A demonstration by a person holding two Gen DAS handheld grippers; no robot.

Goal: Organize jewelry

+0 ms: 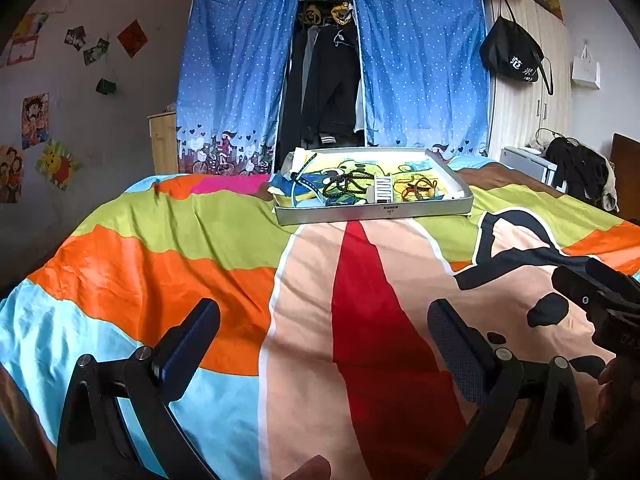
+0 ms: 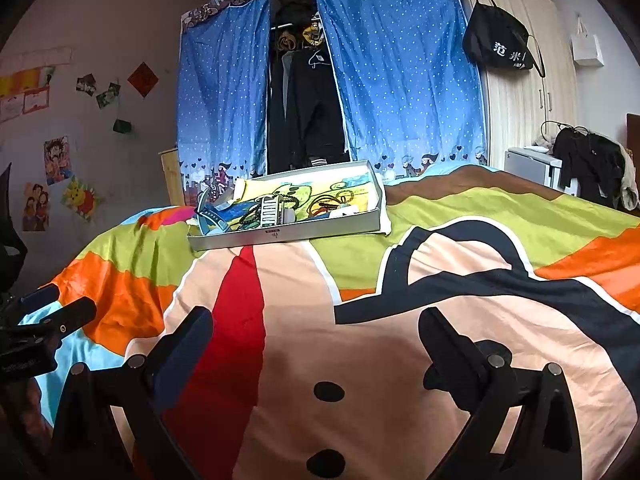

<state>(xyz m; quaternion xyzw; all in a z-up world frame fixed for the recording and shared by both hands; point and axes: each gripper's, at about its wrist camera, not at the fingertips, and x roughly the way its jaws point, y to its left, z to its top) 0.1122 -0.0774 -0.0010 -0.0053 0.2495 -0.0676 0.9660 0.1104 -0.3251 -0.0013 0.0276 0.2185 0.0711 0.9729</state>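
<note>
Left view: left hand-held gripper (image 1: 324,332) hangs agape and empty over the bed (image 1: 160,272), jewelry (image 1: 348,186) heaped in the tray (image 1: 376,213) well ahead; right view: right hand-held gripper (image 2: 316,336) likewise spread, tray (image 2: 280,236) far, so sorted or not is unclear.

"范米" on black bag (image 1: 514,54)
</note>
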